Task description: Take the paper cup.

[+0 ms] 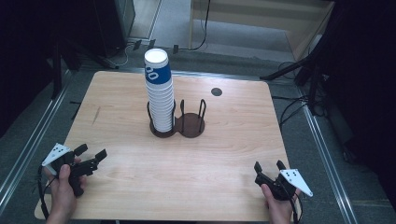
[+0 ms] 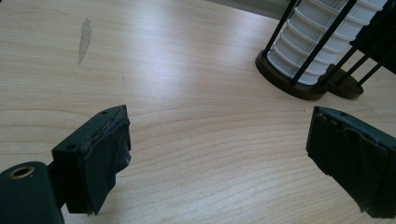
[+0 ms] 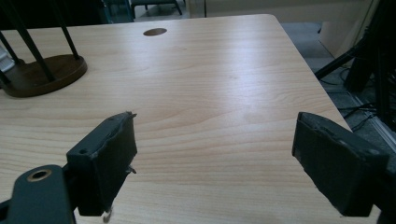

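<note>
Tall stack of white paper cups, top one blue-banded [image 1: 159, 91], stands upright in the left ring of a dark two-ring wire holder [image 1: 189, 122] at centre of the pale wooden surface [image 1: 224, 154]. Left claw [image 1: 91, 155] wide, empty, near-left corner. Right claw [image 1: 269, 166] wide, empty, near-right, well apart from cups.

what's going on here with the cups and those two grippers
A person sits at a wooden table with a two-jaw gripper in each hand. The left gripper and right gripper both rest near the table's near edge, jaws open, holding nothing. In the middle stands a dark two-ring cup holder: a tall stack of white paper cups, the top one with a blue band, fills its left ring, and the right ring is empty. Neither gripper is touching the cups.
</note>
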